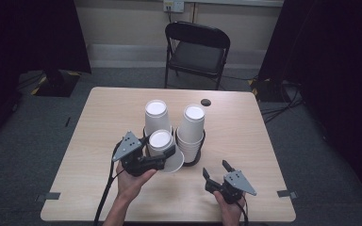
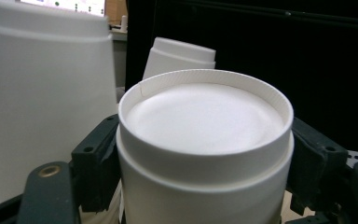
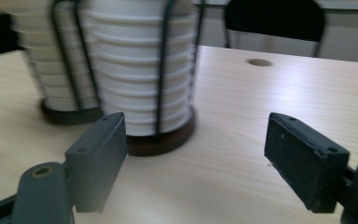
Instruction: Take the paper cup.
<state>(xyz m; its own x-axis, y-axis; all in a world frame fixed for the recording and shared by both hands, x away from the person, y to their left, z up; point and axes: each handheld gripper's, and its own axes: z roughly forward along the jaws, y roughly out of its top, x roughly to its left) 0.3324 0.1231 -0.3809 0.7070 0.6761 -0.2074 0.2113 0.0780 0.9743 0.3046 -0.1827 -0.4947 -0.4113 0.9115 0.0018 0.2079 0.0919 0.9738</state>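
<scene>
So the left tongs (image 1: 162,157) are clamped on a single white paper cup (image 1: 162,147), upside down, bottom facing up, held just in front of the left stack (image 1: 156,114) in its wire holder. I'd say the cup has been picked and is either on its way onto a stack or just off one; it isn't seated on anything yet, so the placing is what's left. The cup looks clean and undented: smooth white wall, a recessed bottom with a thin raised ring, a flared lip at the low end. To its right stands the right stack (image 1: 192,128), also upside down in a dark-based holder. Right tongs (image 1: 217,170) sit open and empty over the near right part of the tabletop (image 1: 245,136).
</scene>
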